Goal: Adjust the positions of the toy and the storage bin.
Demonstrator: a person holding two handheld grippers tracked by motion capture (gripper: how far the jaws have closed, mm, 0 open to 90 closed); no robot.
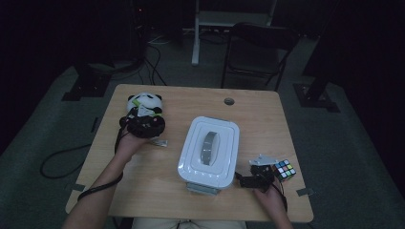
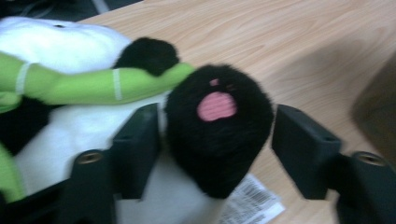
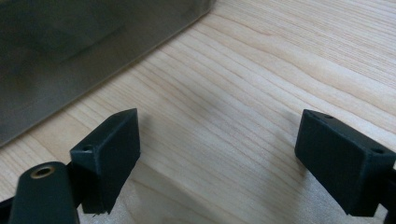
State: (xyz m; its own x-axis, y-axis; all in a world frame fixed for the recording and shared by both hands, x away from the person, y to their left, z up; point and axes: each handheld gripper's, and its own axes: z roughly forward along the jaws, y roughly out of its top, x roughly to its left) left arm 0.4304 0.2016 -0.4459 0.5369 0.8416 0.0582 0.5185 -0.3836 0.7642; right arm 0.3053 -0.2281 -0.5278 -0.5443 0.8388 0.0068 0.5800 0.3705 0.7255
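1. High view: on the pale wooden table (image 1: 157, 181) a black-and-white plush panda with green trim (image 1: 144, 104) lies at the far left. The left gripper (image 1: 141, 125) sits right at its near side, pointing away from the person and into the toy. A white lidded plastic box with a grey handle (image 1: 208, 149) stands mid-table. The right gripper (image 1: 255, 175) rests near the front edge, between that box and a multicoloured puzzle cube (image 1: 284, 170). The left hand is plainly the nearer one to the panda; the right is well apart from it.

2. Left gripper view: the panda's black furry paw with a pink pad (image 2: 218, 128) sits squarely between the two jaws. The left jaw is against the white fur of the body; the right jaw stands just off the paw with table showing in the gap. So the paw is bracketed but not yet clenched, I'd say. The paw juts toward the camera, and a printed label (image 2: 252, 203) lies below it. The next squeeze needs only the right jaw to meet the paw.

3. Right gripper view: the jaws are spread wide over bare wood, holding nothing, with the box's wall (image 3: 84, 51) at upper left.
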